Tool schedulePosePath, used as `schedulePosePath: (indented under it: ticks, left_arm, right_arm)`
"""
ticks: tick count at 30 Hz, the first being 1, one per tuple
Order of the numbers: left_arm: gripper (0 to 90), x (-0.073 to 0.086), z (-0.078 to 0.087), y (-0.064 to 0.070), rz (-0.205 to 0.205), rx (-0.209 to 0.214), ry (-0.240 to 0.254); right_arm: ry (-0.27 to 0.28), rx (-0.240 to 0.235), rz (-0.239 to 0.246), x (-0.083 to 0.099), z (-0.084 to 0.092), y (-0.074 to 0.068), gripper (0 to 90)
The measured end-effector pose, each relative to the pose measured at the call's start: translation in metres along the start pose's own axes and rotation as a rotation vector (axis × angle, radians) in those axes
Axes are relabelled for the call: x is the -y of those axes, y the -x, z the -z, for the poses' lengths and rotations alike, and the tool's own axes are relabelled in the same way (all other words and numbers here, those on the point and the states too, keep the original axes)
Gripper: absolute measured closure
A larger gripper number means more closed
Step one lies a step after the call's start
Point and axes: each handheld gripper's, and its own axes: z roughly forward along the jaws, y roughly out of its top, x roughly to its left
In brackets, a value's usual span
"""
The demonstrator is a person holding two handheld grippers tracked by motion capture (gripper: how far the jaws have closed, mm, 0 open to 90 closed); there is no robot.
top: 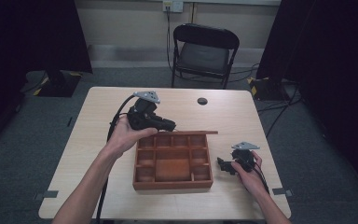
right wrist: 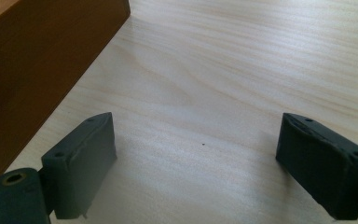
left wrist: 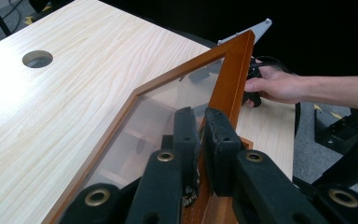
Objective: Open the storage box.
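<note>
My left hand-held gripper [left wrist: 200, 135] pinches the glazed lid [left wrist: 230, 79] raised over the compartment box [top: 173, 163] on the table [top: 74, 154]; right hand-held gripper [right wrist: 196, 158] rests spread beside it. Next, I'd swing the lid fully back.

Take the wooden box [top: 172, 162] as the landmark. It sits on the table [top: 88, 154], nearer the person's edge than the far edge, and is divided into compartments: a row of small ones along its far side, a column down each side, and one large one in the middle near the front. Its glazed lid [top: 186, 133] stands raised along the box's far edge. The left gripper [top: 168, 125] is at the box's far left corner, on the lid's frame. The right gripper [top: 224, 165] rests on the table just right of the box. A round hole [top: 202, 101] lies in the table well behind the box, and a folding chair [top: 204, 53] stands on the floor beyond that.
</note>
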Motion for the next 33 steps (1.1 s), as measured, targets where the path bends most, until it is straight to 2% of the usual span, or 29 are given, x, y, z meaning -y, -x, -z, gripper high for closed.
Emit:
schedulePosePath:
  ticks: [21, 24, 33]
  left_arm:
    - [83.7, -0.0017, 0.0003, -0.0043, 0.016, 0.001, 0.021]
    - [83.7, -0.0008, -0.0009, -0.0048, 0.029, -0.005, 0.042]
    - [83.6, -0.0003, -0.0012, -0.004, 0.02, -0.006, 0.037]
  right_arm:
    - [0.0, 0.0, 0.0, 0.0, 0.0, 0.0, 10.8]
    - [0.0, 0.0, 0.0, 0.0, 0.0, 0.0, 10.8]
    - [0.0, 0.0, 0.0, 0.0, 0.0, 0.0, 10.8]
